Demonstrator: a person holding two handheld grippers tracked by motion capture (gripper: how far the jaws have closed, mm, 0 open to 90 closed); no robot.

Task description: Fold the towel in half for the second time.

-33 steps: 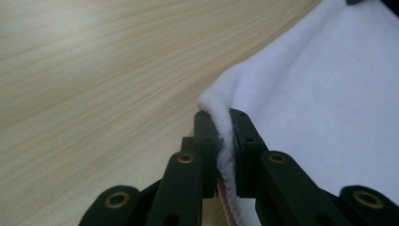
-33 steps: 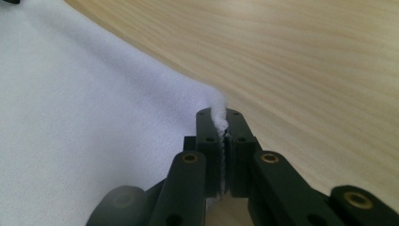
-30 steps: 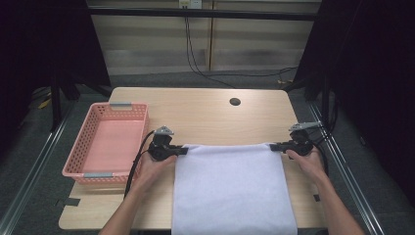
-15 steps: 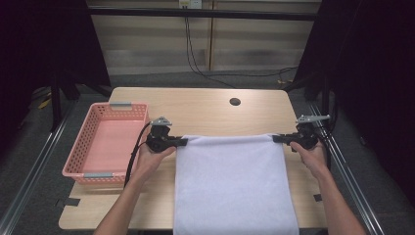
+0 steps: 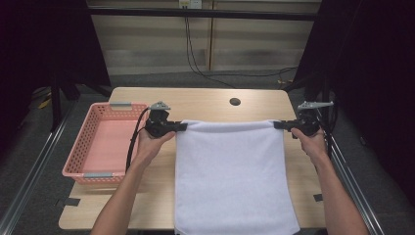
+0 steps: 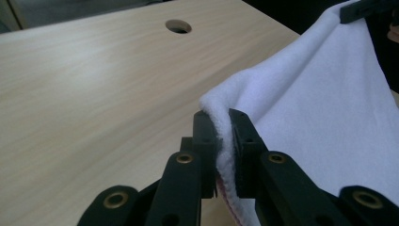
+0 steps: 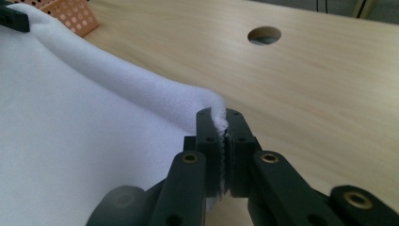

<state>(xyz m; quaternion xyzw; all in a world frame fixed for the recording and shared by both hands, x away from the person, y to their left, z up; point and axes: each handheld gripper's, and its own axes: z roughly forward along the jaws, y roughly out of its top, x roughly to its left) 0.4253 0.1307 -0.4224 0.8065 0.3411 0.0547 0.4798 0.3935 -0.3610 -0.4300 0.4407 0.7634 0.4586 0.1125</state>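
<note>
Two hand-held grippers, each pinching white towel (image 5: 230, 171) corners

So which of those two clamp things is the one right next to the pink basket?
The left gripper, pinching the white towel's far corner just beside the pink basket. The right gripper holds the opposite corner, at the table's other side.

Grip: left gripper (image 6: 222, 141) clamps the white towel (image 6: 320, 113) corner between its pads.
Beyond fingertips: table (image 6: 94, 94), round hole (image 6: 178, 26).
</note>
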